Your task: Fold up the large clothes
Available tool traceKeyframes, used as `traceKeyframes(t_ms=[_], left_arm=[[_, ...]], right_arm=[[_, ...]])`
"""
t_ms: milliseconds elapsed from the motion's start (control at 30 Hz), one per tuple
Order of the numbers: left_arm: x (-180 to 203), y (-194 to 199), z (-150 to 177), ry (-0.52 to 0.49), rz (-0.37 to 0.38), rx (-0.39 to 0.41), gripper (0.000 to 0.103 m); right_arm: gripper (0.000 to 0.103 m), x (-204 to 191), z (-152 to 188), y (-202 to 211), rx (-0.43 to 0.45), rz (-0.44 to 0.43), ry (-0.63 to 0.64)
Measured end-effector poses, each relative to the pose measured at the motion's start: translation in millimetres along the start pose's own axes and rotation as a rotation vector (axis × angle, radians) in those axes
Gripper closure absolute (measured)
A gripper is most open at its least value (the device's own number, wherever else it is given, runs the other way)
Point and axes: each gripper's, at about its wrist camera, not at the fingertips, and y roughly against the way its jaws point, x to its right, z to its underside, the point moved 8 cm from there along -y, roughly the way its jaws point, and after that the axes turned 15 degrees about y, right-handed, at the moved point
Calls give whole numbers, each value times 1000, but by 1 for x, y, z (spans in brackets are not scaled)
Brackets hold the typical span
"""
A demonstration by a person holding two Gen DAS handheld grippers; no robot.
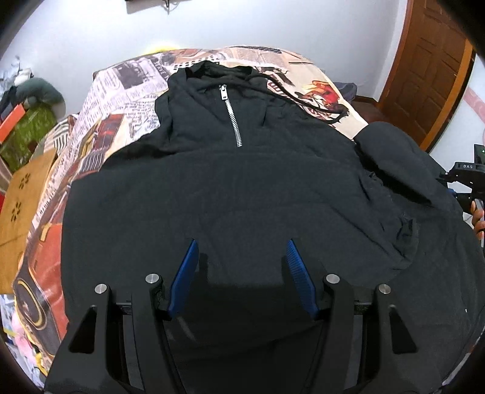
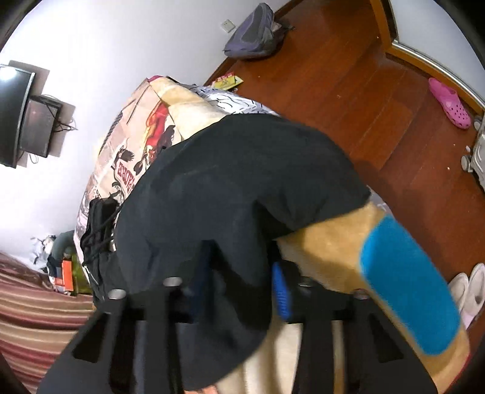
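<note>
Black hoodie (image 1: 230, 188): spread front-up across the printed bedspread (image 1: 127, 91), hood end toward the white wall (image 1: 272, 24), silver zipper (image 1: 232, 116) running down from the collar, a drawstring (image 1: 306, 100) trailing off the hood onto the bedspread. One sleeve (image 1: 391, 160) is lifted and folded in over the hoodie's body on the side nearest the wooden door (image 1: 436, 69). Left gripper (image 1: 241, 257): poised over the hoodie's lower front, blue pads (image 1: 185, 272) spread wide apart, nothing between them. Right gripper (image 2: 239, 278): at the hoodie's sleeve edge, black cloth (image 2: 230, 194) draped between and over its fingers (image 2: 280, 291); fingers appear clenched on that cloth, though the fabric hides the near one. Beyond the hoodie in the right wrist view: wooden floor (image 2: 348, 91), pink clog (image 2: 450, 103), grey backpack (image 2: 254, 33), wall-mounted screen (image 2: 12, 112).
</note>
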Motion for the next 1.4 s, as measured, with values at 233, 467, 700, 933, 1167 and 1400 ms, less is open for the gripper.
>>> traceKeyframes(t_ms=[233,467,700,933,1167,1400], left_arm=[[-5,26,3,-57,-15,63,43],[-14,59,-1,-85,-12,137,43],[-24,86,1,-76,9,173,43],[-41,104,9,-73,3,188,43],[-50,110,18,-82,-17,181,43],[-33,116,20,-114,-15,191,43]], right_arm=[[96,-43,-19,58,135,206,213],[96,-136,-20,126,281,116,374],[96,-233,20,97,240,14,554],[96,-251,89,12,-3,-4,625],[92,-243,165,-38,-226,45,742],[83,-240,181,-18,-278,53,882]])
